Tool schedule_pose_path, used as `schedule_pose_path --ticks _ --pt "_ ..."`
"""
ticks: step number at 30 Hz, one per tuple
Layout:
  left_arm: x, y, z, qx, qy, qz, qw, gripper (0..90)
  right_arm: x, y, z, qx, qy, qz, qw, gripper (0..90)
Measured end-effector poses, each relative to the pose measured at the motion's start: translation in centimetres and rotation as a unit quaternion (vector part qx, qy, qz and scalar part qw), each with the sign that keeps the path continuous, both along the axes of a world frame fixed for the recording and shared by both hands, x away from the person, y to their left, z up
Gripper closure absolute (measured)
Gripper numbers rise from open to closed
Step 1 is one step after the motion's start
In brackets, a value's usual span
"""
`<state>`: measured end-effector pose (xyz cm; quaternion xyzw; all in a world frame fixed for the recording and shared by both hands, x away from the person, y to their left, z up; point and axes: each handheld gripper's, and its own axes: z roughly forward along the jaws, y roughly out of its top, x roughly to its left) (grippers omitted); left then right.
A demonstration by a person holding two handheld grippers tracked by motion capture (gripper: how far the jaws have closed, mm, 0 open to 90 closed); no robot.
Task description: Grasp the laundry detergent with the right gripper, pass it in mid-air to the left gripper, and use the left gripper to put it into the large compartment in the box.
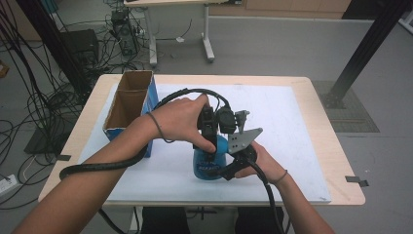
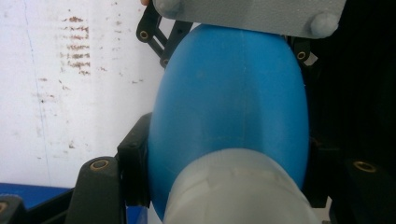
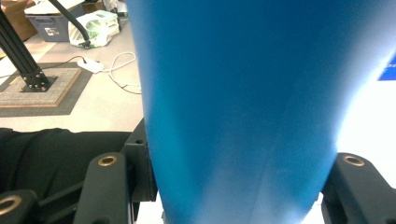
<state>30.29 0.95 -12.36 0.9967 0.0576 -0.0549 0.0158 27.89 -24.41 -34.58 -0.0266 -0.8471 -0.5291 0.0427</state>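
My left gripper (image 1: 213, 139) clamps the top of a blue bottle (image 1: 210, 163) standing on the white table (image 1: 292, 122), while my right gripper (image 1: 238, 163) squeezes its body from the side.

Bottle print: dark lettering is seen on the lower front of the blue bottle (image 1: 208, 165) in the high view, too small and blurred to be read.
Box: no print can be made out on the blue side of the cardboard box (image 1: 127, 105).
Legible text: none can be read in any view.
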Motion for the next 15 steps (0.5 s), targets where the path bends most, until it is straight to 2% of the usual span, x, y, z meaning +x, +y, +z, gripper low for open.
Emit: schedule_pose_path --ticks 15 --pt "-0.06 0.15 0.06 -0.001 -0.002 0.001 1.0 37.0 0.0 0.1 0.04 -0.001 0.002 -0.001 1.0 40.8"
